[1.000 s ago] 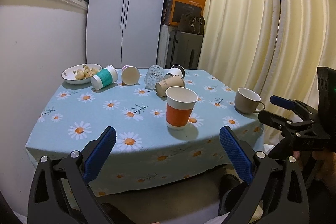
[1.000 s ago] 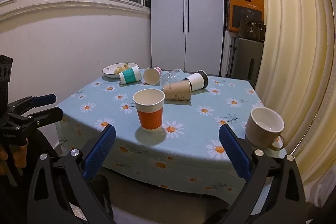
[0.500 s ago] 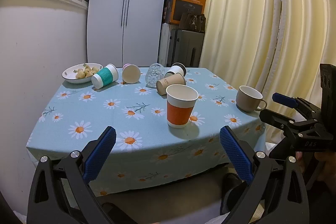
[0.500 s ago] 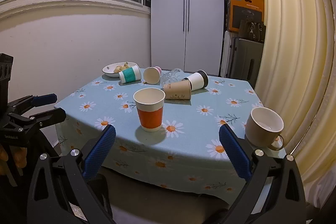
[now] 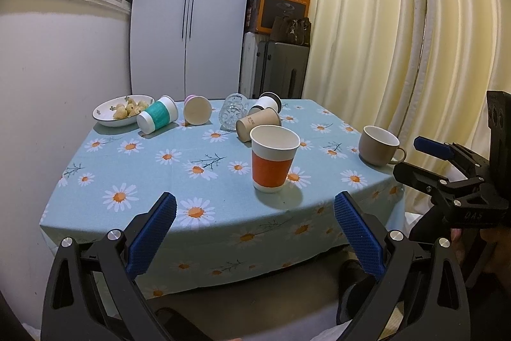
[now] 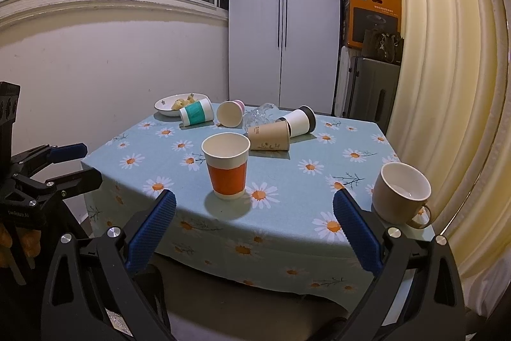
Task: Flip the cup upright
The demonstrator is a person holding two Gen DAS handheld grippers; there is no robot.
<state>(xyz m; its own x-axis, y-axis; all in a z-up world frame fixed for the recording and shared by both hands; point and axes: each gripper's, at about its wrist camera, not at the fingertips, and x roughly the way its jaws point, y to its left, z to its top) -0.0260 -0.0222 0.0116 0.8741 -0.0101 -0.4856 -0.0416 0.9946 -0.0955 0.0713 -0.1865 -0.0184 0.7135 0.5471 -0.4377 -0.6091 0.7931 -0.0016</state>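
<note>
A Philips logo marks the orange box (image 6: 373, 15) beyond the daisy tablecloth (image 6: 319, 155), on which the orange-banded paper cup (image 6: 226, 170) stands upright, ahead of and between the wide-spread jaws of both the left gripper (image 5: 254, 232) and right gripper (image 6: 254, 230), touching neither.

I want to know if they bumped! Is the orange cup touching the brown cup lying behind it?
Apart. In the right wrist view, the orange cup stands upright with a strip of tablecloth between it and the brown cup.
</note>
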